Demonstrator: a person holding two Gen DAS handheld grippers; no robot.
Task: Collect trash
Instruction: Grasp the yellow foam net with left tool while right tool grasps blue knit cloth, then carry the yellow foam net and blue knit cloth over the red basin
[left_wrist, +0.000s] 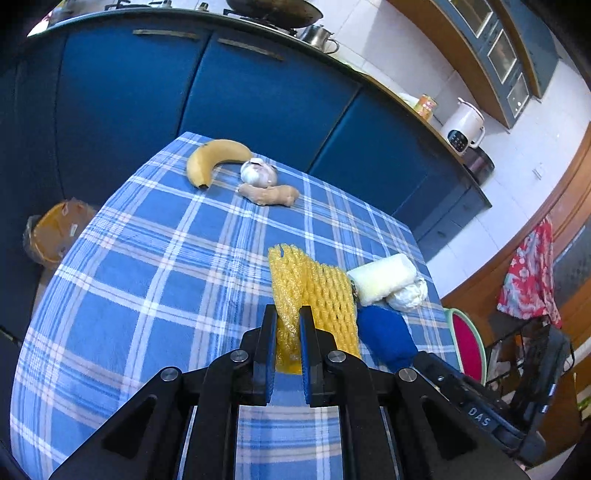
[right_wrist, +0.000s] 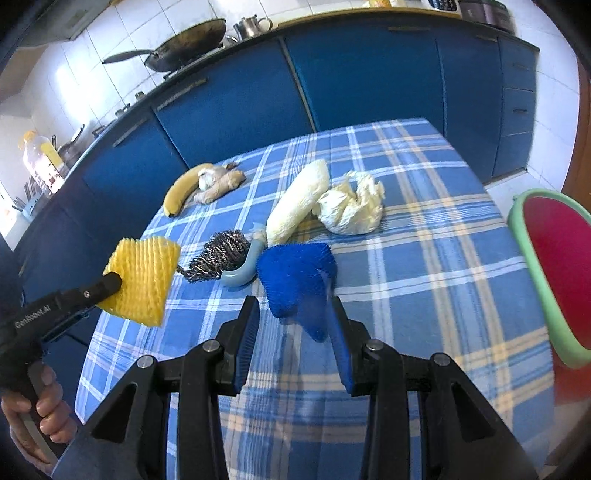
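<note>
Yellow foam fruit net (left_wrist: 314, 291) pinched between the pads of the left hand-held gripper (left_wrist: 288, 332), jaws nearly together on it. In the right wrist view the net hangs clear above the checked cloth at 9 o'clock, a bare hand (right_wrist: 40, 410) gripping the tool's handle at 8 o'clock.

Right hand-held gripper (right_wrist: 295, 321) stands partly apart; the blue spiky brush (right_wrist: 295, 273) reaches in between the fingers. Whether the pads press on it, cannot tell.

Just past the brush toward 12 o'clock: steel wool scourer (right_wrist: 221, 254) with a pale blue curved handle (right_wrist: 243, 269) beside it, a long cream loofah (right_wrist: 299, 203), and a crumpled white wad of paper (right_wrist: 351, 210) touching the loofah's right side.

Far end of the counter (right_wrist: 424, 288), around 11 o'clock: banana (right_wrist: 181, 195), garlic bulb (right_wrist: 207, 179) and ginger root (right_wrist: 225, 182) bunched close together.

Off the counter's edge at 3 o'clock: red bin with a green rim (right_wrist: 561, 273). Blue cabinets (right_wrist: 240, 107) behind; a wok (right_wrist: 184, 46) on the stove at 11 o'clock.
</note>
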